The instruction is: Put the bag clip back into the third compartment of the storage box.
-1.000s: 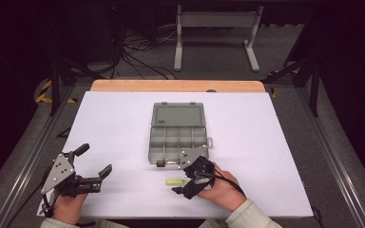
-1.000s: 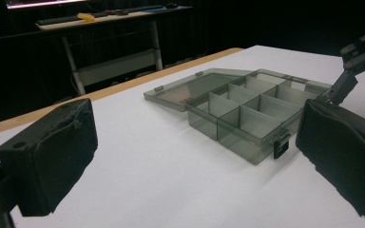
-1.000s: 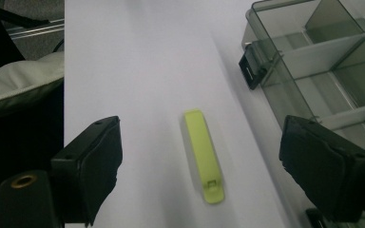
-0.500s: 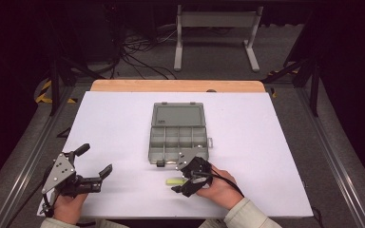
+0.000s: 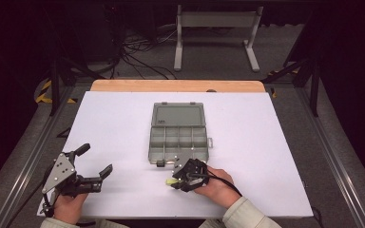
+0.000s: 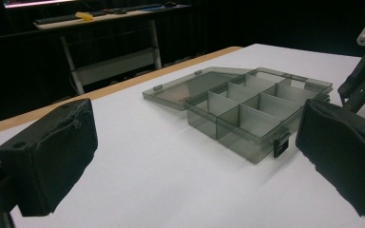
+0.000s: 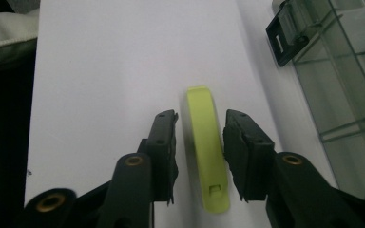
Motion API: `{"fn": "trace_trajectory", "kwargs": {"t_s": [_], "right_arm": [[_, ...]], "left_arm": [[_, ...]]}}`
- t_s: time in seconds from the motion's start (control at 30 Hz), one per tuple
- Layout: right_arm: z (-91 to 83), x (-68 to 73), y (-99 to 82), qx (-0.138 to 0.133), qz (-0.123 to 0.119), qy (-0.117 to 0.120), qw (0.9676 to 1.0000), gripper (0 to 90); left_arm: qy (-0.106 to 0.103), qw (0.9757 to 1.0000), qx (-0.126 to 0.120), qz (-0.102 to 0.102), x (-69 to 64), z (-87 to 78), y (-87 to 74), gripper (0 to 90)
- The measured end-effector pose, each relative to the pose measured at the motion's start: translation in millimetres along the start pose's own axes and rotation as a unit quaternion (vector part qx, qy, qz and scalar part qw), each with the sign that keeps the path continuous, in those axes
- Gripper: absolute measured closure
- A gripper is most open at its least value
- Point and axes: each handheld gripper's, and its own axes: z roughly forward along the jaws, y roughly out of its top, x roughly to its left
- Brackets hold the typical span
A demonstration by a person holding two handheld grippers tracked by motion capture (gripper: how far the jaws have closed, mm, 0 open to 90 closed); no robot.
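Right tool (image 7: 199,137) is down low near the front edge of the tabletop (image 5: 266,142), just short of the box (image 5: 178,133), and its jaws have just been closing in around the yellow-green strip (image 7: 206,152). In the right gripper view the strip lies flat on the white surface, lengthwise between the two pads, with a thin gap on each side, so the pads are near it but not yet pressing. From the high view the strip's end (image 5: 171,182) pokes out to the left of that tool (image 5: 183,178), in front of the box's near left corner. The box sits mid-tabletop, clear grey, lid thrown open flat toward the far edge, dividers showing; its black latch (image 7: 285,35) is close by, off to the right in the right gripper view. Over at the front left corner, the left tool (image 5: 92,166) rests in the hand with jaws spread wide, nothing between them, pointing across toward the box (image 6: 247,114).
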Motion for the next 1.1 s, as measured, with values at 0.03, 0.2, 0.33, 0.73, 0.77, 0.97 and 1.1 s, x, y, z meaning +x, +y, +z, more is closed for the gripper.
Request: {"fn": "trace_trajectory", "kwargs": {"t_s": [0.03,0.2,0.33,0.73,0.77,0.97,1.1], "right_arm": [[0.7,0.0,0.0,0.001,-0.001,-0.001,1.0,69.1],[0.3,0.7,0.0,0.001,-0.006,0.002,1.0,77.8],[-0.3,-0.2,0.0,-0.001,-0.006,0.0,1.0,78.3],[-19.8,2.8,6.6,-0.025,-0.006,-0.012,0.9996,78.6],[-21.7,3.3,7.8,-0.026,-0.006,-0.015,0.9995,78.6],[-34.4,-0.1,14.3,-0.042,0.0,-0.016,0.999,78.6],[-40.0,-2.6,17.3,-0.045,0.0,-0.019,0.9988,78.6]], "left_arm": [[0.0,1.0,0.0,0.0,0.0,0.0,0.0,0.8],[0.0,1.0,0.0,0.001,-0.3,-0.1,0.1,0.8],[-0.001,1.0,-0.002,0.0,-0.2,0.0,0.1,0.8],[0.0,1.0,-0.002,0.0,-0.2,-0.5,0.3,0.8],[0.0,1.0,-0.001,-0.001,-0.3,-0.6,0.3,0.8],[0.001,1.0,-0.002,-0.002,-0.1,-0.9,0.4,0.8],[0.001,1.0,0.0,-0.002,0.3,-0.9,0.3,0.8]]}}
